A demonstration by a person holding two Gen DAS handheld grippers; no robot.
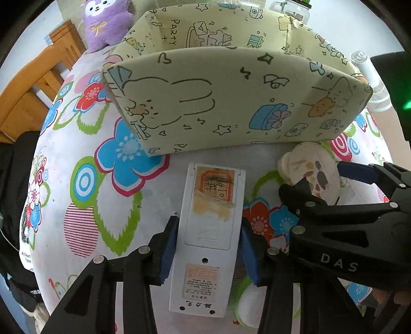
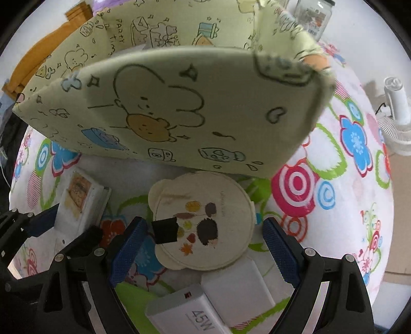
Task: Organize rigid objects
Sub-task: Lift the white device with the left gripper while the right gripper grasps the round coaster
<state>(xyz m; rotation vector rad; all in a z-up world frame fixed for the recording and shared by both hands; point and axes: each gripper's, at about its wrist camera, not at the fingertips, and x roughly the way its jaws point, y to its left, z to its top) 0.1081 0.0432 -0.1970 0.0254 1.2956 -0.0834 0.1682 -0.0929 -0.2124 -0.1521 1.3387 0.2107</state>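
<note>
2 hand-held grippers work over a flower-print tablecloth (image 1: 77, 144) in front of a cartoon-print storage box (image 1: 231, 102).

In the left wrist view, the left gripper (image 1: 208, 246) at the bottom centre has its 2 blue pads pressed against the sides of a white remote control (image 1: 210, 231), which lies back side up, its far end pointing to the box just beyond it. A purple plush toy (image 1: 105, 23) sits in the upper left. In the right wrist view, the right gripper (image 2: 203, 251) at the bottom stands wide open, its fingers on either side of a round cream lid (image 2: 205, 221) printed with a hedgehog and leaves; neither pad touches it. The lid lies in the centre of the frame, near the box's front wall, partly resting on a white 45W charger (image 2: 190, 311) at the bottom.
</note>
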